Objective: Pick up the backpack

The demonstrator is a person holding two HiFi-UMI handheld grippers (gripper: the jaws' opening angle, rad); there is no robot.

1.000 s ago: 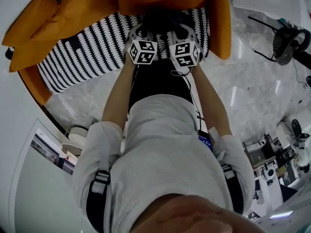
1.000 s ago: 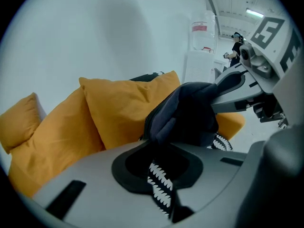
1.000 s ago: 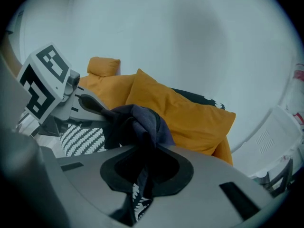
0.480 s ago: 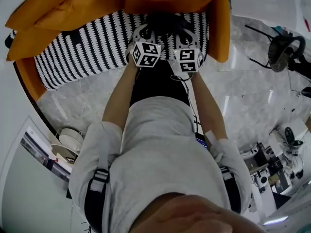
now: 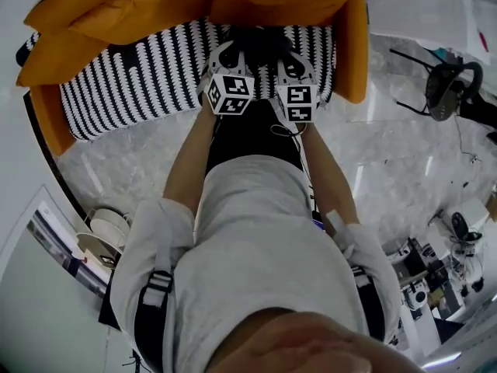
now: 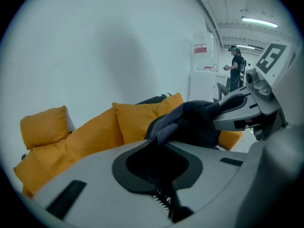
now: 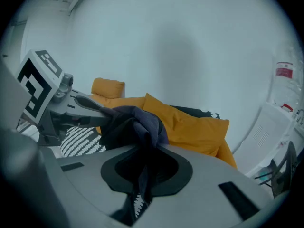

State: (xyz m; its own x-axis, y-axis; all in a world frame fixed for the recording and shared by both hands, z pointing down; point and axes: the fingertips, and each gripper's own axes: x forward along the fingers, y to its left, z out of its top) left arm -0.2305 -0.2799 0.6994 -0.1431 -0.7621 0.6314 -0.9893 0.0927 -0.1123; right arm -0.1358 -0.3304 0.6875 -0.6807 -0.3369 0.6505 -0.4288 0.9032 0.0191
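Observation:
The backpack (image 5: 260,41) is a dark, soft bundle held over the striped sofa seat (image 5: 132,84). My left gripper (image 5: 231,53) and right gripper (image 5: 287,56) hold it side by side, marker cubes toward me. In the left gripper view my left gripper (image 6: 159,148) is shut on a fold of the backpack (image 6: 190,122), and my right gripper (image 6: 244,113) grips the same bundle from the right. The right gripper view shows my right gripper (image 7: 142,163) shut on dark fabric of the backpack (image 7: 135,122), with my left gripper (image 7: 71,106) at the left.
Orange cushions (image 5: 140,6) line the sofa's back, and an orange armrest (image 5: 351,45) stands at its right. A floor fan (image 5: 449,80) is on the marble floor at the right. Cluttered equipment (image 5: 435,278) lies at lower right. A person (image 6: 235,70) stands far off.
Both grippers have risen together with the backpack's fabric clamped in them. The sofa has slid a little down and right in the head view.

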